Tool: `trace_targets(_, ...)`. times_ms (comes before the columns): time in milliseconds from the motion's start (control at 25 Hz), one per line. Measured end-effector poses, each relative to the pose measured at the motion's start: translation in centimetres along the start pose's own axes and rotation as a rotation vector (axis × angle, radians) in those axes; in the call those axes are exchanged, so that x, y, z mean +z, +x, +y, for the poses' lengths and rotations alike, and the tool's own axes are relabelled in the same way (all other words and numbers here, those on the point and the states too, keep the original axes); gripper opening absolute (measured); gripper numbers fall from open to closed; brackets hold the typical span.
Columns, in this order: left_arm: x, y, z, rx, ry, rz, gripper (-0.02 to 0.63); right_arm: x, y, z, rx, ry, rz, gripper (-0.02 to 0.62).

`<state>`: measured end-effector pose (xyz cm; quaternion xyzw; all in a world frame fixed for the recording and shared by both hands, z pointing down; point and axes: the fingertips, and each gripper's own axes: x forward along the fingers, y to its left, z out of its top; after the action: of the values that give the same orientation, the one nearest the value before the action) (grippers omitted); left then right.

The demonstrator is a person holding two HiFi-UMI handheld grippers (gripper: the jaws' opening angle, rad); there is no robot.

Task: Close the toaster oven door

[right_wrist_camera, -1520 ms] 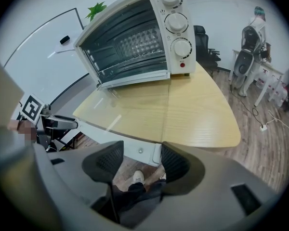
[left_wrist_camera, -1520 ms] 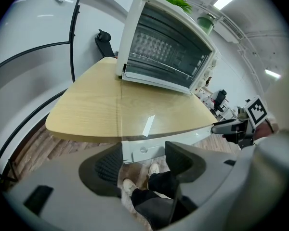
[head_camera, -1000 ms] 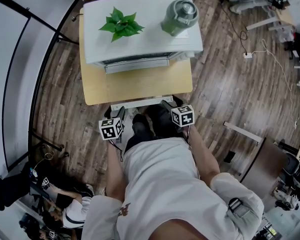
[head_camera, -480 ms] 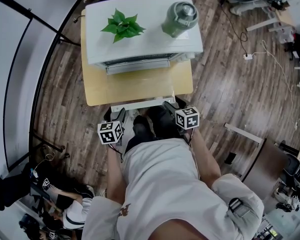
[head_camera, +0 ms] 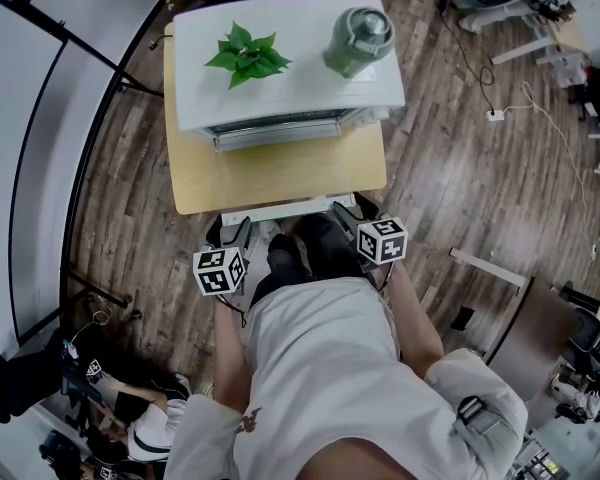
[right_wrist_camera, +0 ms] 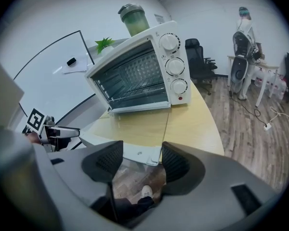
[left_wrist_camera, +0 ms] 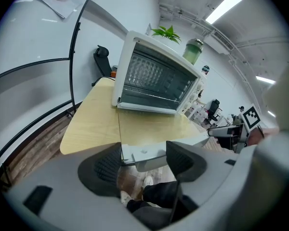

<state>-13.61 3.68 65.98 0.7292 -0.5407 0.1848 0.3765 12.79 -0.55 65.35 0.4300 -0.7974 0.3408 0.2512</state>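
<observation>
Closure, early stage — my left tongs (left_wrist_camera: 143, 155), just widening, and right tongs (right_wrist_camera: 137, 160) gape astride the door handle (head_camera: 290, 208) at lower centre; next — swing door (right_wrist_camera: 135, 124) up shut.

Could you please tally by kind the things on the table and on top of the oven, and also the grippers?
Toaster oven: 1
Plant: 1
Green jar: 1
Grippers: 2, the left gripper and the right gripper
Total: 5

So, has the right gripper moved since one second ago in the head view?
Yes, slightly: the right gripper has drifted toward the picture's lower right, away from the wooden table and its near edge.
</observation>
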Motion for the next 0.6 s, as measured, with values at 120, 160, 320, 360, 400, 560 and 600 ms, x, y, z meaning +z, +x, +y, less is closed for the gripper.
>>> trace_targets(120, 0.7, -0.4, -0.2, -0.006, -0.006, -0.017, 0.290, 0.7, -0.4, 0.1, 0.003, 0.017, -0.026, 0.255)
trace_targets(160, 1.0, -0.6, -0.3, -0.009, -0.008, -0.024, 0.290, 0.9, -0.6, 0.2, 0.004, 0.020, -0.034, 0.255)
trace_targets(320, 2.3, -1.3, -0.6, -0.018, -0.018, -0.053, 0.291, 2.1, -1.2, 0.5, 0.016, 0.039, -0.068, 0.256)
trace_targets(360, 2.6, -1.5, -0.6, -0.020, -0.020, -0.061, 0.291, 2.4, -1.4, 0.5, 0.017, 0.042, -0.077, 0.256)
trace_targets(400, 2.9, -1.6, -0.7, -0.022, -0.021, -0.069, 0.291, 2.7, -1.6, 0.6, 0.018, 0.044, -0.085, 0.256)
trace_targets(560, 4.1, -2.1, -0.9, -0.025, -0.020, -0.101, 0.293, 3.9, -2.0, 0.8, 0.023, 0.057, -0.114, 0.258)
trace_targets(600, 4.4, -2.2, -0.9, -0.025, -0.017, -0.109, 0.293, 4.1, -2.1, 0.8, 0.026, 0.062, -0.122, 0.258)
